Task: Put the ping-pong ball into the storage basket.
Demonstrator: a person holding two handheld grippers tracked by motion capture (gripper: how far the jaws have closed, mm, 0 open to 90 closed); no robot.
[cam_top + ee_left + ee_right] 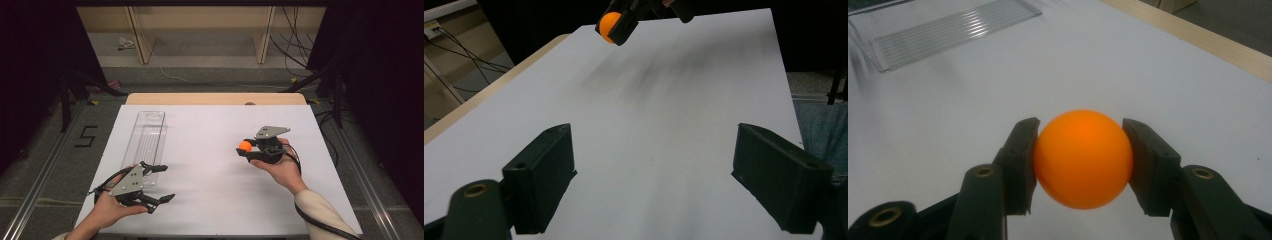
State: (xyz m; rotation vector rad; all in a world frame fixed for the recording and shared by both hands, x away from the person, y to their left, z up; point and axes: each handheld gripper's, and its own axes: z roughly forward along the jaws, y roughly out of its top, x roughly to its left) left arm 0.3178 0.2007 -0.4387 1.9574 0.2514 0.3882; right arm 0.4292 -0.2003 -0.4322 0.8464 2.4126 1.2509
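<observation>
My right hand-held gripper [1080, 160] is clamped on the orange ball [1083, 158], one pad pressing each side at about its widest line, and in the high view the ball [245, 145] sits lifted at the right middle of the tabletop [210, 165]. The grip looks centred to me, so I would not squeeze harder; a light hollow ball can pop out sideways if the pads creep off that line.

My left hand-held gripper [156, 184] hangs near the front left with its jaws wide apart and nothing between them, just beside the near end of the clear tray [145, 142]. From its own view I can see the ball [609, 26] far across the white sheet.

I judge the step to be carrying the ball over to that tray. I would keep the wrist level, travel slowly and low, and bring the ball down until it touches the ribbed floor before letting the jaws part, since a drop from any height would likely bounce or roll. The left hand could steady the tray, which looks light.
</observation>
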